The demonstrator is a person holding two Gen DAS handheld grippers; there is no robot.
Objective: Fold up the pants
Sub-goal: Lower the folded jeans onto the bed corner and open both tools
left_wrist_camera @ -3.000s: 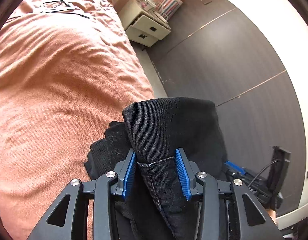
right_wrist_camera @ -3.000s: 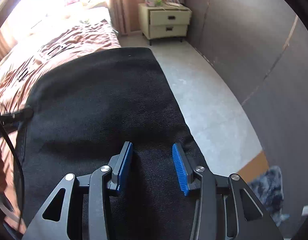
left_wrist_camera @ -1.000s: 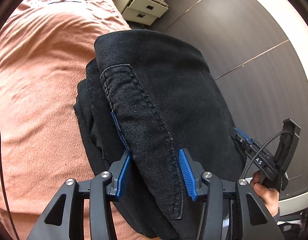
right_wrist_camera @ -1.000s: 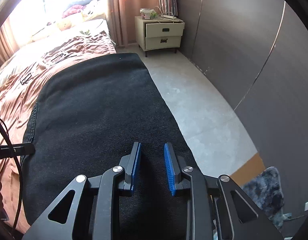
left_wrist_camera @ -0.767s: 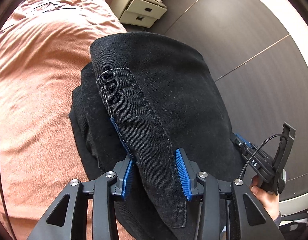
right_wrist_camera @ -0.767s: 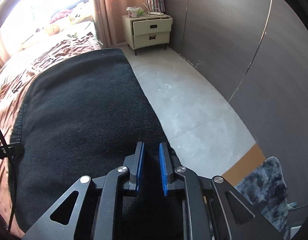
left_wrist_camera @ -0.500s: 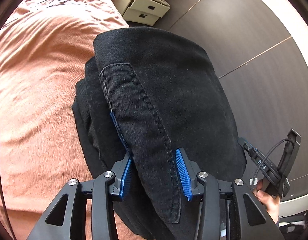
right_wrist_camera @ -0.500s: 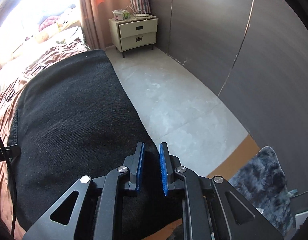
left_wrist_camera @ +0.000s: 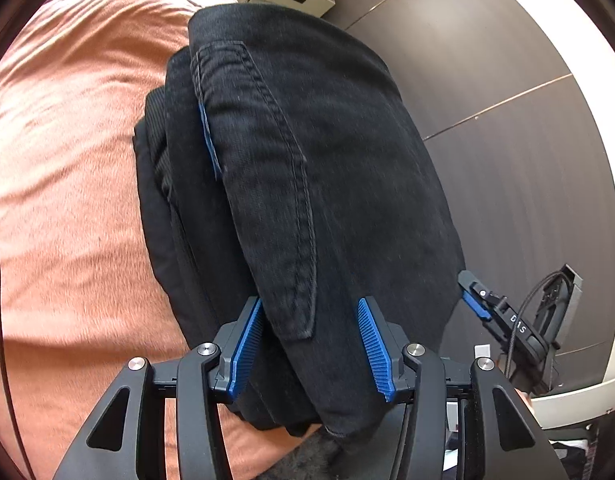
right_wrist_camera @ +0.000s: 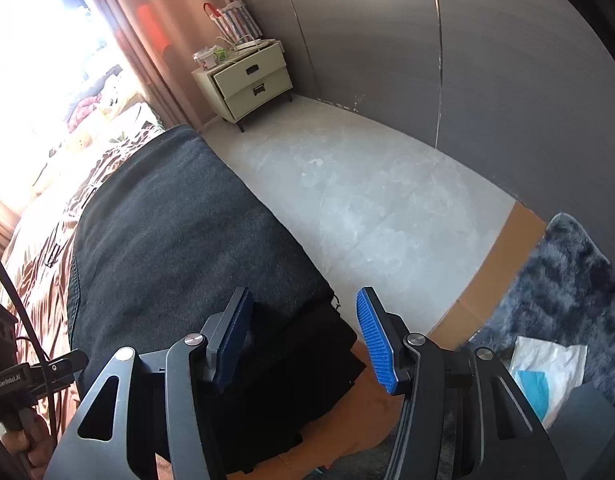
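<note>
Black denim pants (left_wrist_camera: 327, 140) lie folded in a thick stack on the salmon bedspread (left_wrist_camera: 67, 128), at the bed's edge. My left gripper (left_wrist_camera: 307, 308) straddles the top fold with its stitched seam. Its jaws are opening, and the fold still lies between the blue pads. In the right wrist view the pants (right_wrist_camera: 179, 240) fill the left half. My right gripper (right_wrist_camera: 303, 296) hangs over their near corner with its jaws opening wide and nothing pinched. The right gripper's body (left_wrist_camera: 503, 320) shows beside the stack in the left wrist view.
A cream nightstand (right_wrist_camera: 247, 80) stands at the far wall by the curtains. Grey floor (right_wrist_camera: 367, 208) runs along the bed beside dark wall panels. A shaggy dark rug (right_wrist_camera: 567, 280), a cardboard strip (right_wrist_camera: 499, 264) and a white plastic bag (right_wrist_camera: 547, 364) lie near right.
The right gripper's jaws went from nearly shut to wide apart, and it rolled and slid right, off the pants' surface. The left jaws spread a little around the top fold.
</note>
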